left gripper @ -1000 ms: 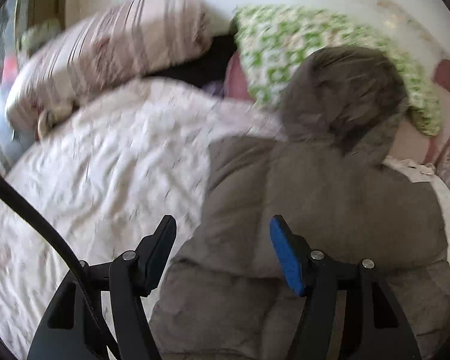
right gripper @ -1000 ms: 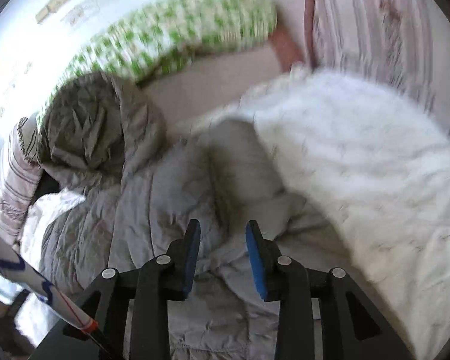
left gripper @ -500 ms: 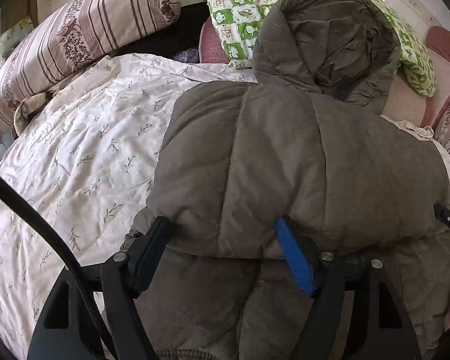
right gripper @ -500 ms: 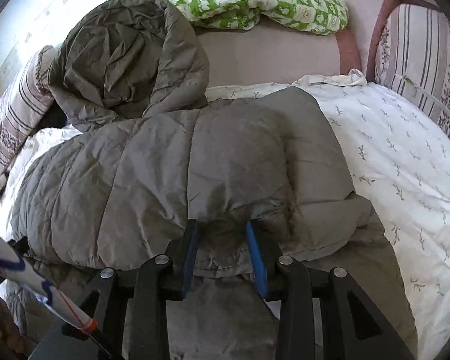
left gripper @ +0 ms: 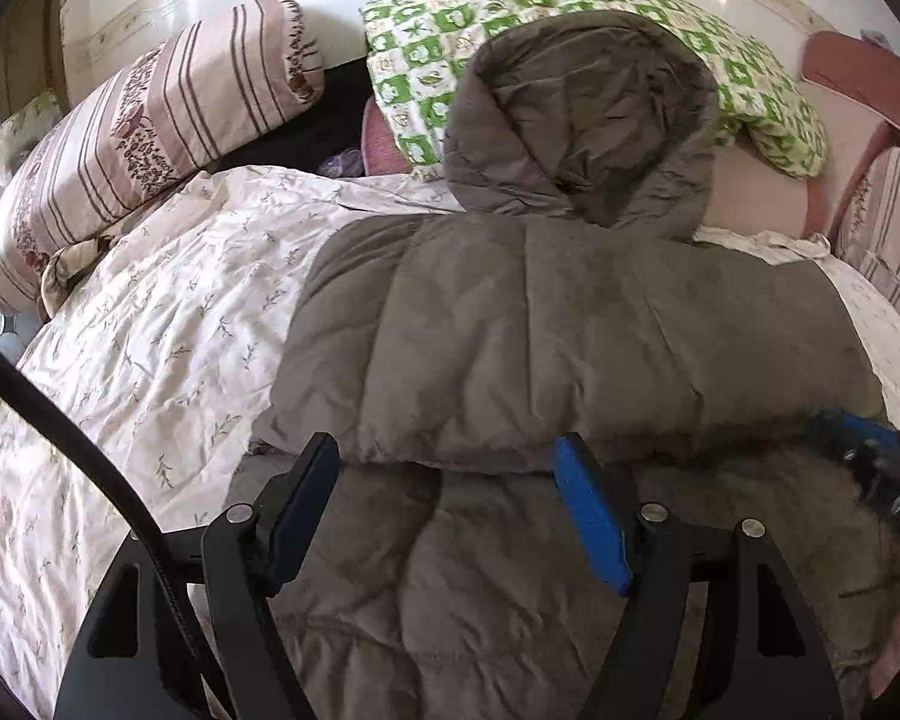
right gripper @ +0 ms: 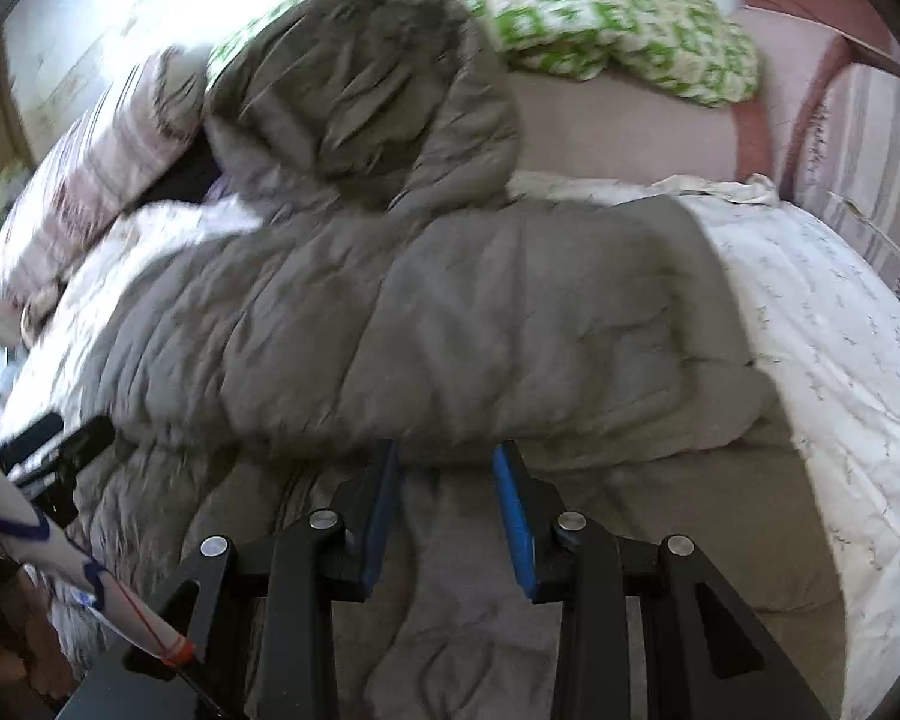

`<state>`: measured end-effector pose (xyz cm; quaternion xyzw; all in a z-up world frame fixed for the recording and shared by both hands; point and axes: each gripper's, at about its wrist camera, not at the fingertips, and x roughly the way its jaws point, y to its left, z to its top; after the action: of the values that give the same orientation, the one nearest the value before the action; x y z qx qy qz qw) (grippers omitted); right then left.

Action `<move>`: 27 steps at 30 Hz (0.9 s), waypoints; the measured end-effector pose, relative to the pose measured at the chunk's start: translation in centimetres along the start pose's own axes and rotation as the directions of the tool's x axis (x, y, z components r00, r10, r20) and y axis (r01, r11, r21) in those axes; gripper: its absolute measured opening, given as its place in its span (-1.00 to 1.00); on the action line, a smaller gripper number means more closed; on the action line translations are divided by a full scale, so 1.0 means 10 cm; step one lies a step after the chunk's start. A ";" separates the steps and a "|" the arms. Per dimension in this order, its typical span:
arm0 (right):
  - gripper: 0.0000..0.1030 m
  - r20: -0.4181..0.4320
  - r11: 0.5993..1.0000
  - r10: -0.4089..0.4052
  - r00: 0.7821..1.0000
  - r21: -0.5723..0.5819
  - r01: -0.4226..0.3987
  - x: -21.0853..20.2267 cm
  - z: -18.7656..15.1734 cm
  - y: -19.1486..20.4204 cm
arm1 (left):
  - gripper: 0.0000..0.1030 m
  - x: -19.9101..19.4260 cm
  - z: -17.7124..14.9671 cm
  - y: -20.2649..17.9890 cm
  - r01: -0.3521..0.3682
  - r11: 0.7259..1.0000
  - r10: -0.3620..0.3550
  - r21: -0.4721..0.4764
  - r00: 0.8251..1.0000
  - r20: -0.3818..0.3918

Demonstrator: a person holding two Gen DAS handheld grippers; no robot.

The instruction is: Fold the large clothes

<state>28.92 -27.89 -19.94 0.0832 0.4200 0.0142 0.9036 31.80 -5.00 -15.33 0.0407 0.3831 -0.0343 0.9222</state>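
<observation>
Coat [left gripper: 570, 330] on floral bedspread [left gripper: 168, 330], pillows behind.

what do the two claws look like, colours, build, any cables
Both are black, angular frames with triangular cut-outs and silver round bolts at the joints. The left claw has flat fingers faced with blue pads, and a black cable curves past its left side. The right claw has the same blue-padded fingers.

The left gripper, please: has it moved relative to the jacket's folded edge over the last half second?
Yes. The left gripper has pulled back: its fingers then overlapped the jacket fold's edge, and now sit just short of it, open.
</observation>
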 end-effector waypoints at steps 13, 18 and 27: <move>-0.19 -0.083 0.990 -0.093 0.992 -0.114 0.083 0.33 -0.23 0.25 | 0.43 0.32 -0.15 -0.03 -0.023 1.000 0.023 0.003 0.994 -0.106; -0.15 -0.058 0.962 -0.189 0.980 -0.211 0.173 0.39 -0.31 0.42 | 0.43 0.36 -0.18 -0.07 -0.041 0.999 0.044 0.030 0.993 -0.112; 0.13 -0.054 0.950 -0.235 0.970 -0.224 0.218 0.41 -0.32 0.42 | 0.47 0.40 -0.19 -0.09 -0.049 0.998 0.054 0.044 0.991 -0.120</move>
<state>29.33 -22.90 -24.41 -0.0649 0.4584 -0.0406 0.8854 33.24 -5.79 -19.53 0.0713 0.4363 -0.0158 0.8968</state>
